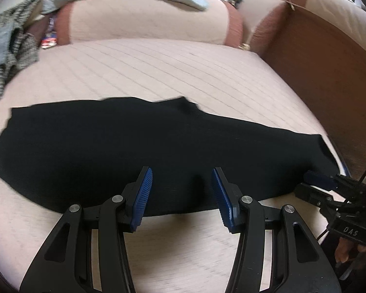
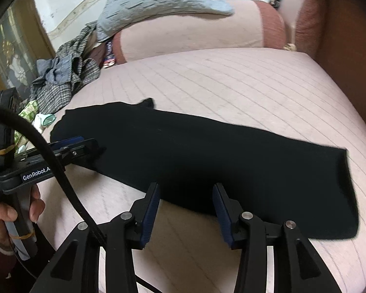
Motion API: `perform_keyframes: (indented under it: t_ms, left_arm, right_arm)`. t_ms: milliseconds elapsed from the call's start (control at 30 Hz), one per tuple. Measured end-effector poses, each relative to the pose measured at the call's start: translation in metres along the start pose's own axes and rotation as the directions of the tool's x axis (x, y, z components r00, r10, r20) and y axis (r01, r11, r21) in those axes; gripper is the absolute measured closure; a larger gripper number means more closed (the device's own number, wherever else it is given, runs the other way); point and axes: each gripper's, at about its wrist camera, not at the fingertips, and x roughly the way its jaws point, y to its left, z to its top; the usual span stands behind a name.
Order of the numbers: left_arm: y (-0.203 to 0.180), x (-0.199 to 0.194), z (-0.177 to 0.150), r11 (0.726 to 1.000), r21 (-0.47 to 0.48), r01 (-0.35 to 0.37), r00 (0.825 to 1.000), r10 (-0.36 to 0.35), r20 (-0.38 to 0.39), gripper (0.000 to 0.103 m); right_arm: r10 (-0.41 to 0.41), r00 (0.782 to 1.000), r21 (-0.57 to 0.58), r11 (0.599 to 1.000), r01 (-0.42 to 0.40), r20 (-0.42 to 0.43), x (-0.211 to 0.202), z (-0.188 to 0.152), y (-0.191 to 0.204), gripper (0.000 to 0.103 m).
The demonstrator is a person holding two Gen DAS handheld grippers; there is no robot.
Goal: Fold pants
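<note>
Black pants (image 1: pixel 139 146) lie flat, folded lengthwise, across pink quilted sofa seat (image 1: pixel 158 68). Left tongs (image 1: pixel 182 190) released, jaws apart over near edge of pants, nothing gripped. Right tongs (image 2: pixel 186 208) also released, over near edge toward other end. Grey clothes heap (image 2: pixel 68 83) at seat's far left corner.

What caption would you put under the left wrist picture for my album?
Open left gripper hovering over black pants laid flat on a pink quilted bed, right gripper alongside.
</note>
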Motion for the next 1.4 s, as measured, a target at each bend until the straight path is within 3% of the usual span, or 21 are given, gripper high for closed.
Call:
perform_keyframes:
  t_ms: [300, 733, 900, 1133, 1400]
  left_arm:
    - [-0.044, 0.022, 0.011, 0.995, 0.074, 0.064, 0.997, -0.061, -0.040, 0.053]
    - [-0.058, 0.027, 0.026, 0.991, 0.095, 0.095, 0.995, -0.091, -0.042, 0.053]
    - [-0.072, 0.029, 0.033, 0.981, 0.141, 0.129, 0.991, -0.124, -0.049, 0.053]
    - [-0.110, 0.048, 0.050, 0.944, 0.231, 0.234, 0.970, -0.211, -0.119, 0.053]
    - [-0.174, 0.081, 0.061, 0.856, 0.365, 0.367, 0.923, -0.288, -0.254, 0.053]
  right_arm:
    - [-0.054, 0.999, 0.063, 0.997, 0.054, 0.005, -0.017, -0.016, -0.030, 0.060]
    - [-0.112, 0.991, 0.076, 0.991, 0.107, 0.070, -0.056, -0.020, -0.040, 0.060]
    - [-0.170, 0.983, 0.177, 0.972, 0.155, 0.069, -0.072, -0.029, -0.066, 0.059]
    - [-0.175, 0.984, 0.312, 0.937, 0.157, 0.032, -0.075, -0.047, -0.107, 0.059]
    - [-0.111, 0.993, 0.360, 0.929, 0.089, 0.041, -0.061, -0.049, -0.115, 0.059]
